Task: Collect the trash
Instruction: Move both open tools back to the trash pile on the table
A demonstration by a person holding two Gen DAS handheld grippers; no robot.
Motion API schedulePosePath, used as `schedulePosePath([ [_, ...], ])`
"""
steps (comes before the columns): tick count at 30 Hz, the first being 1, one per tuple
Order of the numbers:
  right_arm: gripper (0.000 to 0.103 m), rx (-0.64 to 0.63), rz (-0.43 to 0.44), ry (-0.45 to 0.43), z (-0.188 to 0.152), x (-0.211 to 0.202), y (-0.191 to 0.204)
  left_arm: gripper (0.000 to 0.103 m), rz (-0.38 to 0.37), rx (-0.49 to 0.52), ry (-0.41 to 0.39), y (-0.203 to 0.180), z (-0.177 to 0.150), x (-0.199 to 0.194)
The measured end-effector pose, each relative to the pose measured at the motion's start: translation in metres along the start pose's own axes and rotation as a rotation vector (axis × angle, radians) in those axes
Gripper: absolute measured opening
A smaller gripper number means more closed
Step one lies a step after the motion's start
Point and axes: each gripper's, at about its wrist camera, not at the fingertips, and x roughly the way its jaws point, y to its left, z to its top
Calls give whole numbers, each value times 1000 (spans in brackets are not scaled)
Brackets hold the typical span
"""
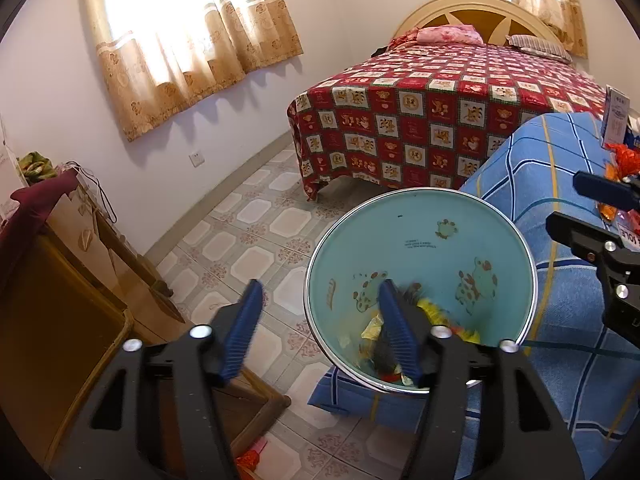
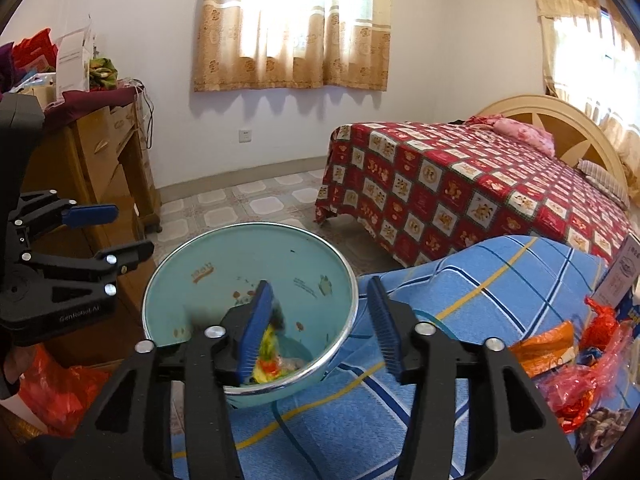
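Observation:
A light-blue basin [image 1: 424, 236] printed with frogs rests on the edge of a blue checked cloth [image 1: 560, 152]. Crumpled wrappers [image 1: 376, 332], yellow, black and foil, lie in its bottom, and one piece above them is blurred. My left gripper [image 1: 320, 286] is open with nothing between its pads; its right finger overlaps the basin. My right gripper [image 2: 320, 284] is open too, one finger over the basin [image 2: 248, 272] and the other over the cloth. More trash lies on the cloth at the right: an orange wrapper [image 2: 544, 344], red foil [image 2: 600, 320] and pink plastic [image 2: 580, 384].
A bed with a red patterned quilt [image 2: 460, 200] stands beyond the basin. A wooden dresser [image 2: 108, 160] piled with things is at the left, with a red plastic bag [image 2: 60, 392] on the floor below it. Tiled floor [image 1: 256, 248] lies between. A white-blue carton [image 2: 620, 276] stands by the trash.

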Motion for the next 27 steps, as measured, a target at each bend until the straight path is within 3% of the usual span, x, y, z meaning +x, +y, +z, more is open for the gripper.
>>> schedulePosePath([
  [5, 58, 18, -47, -2, -7, -17, -11, 71, -30, 19, 20, -15, -6, 0],
  [9, 63, 45, -137, -1, -24, -46, -34, 72, -62, 56, 31, -37, -13, -2],
  [20, 68, 297, -445, -14, -93, -142, -145, 73, -120, 151, 45, -91, -18, -11],
  [25, 68, 393, -551, 4, -118, -161, -191, 75, -139, 161, 27, -114, -9, -18],
  [27, 68, 416, -571, 15, -127, -163, -205, 81, -143, 159, 13, -123, -4, -21],
])
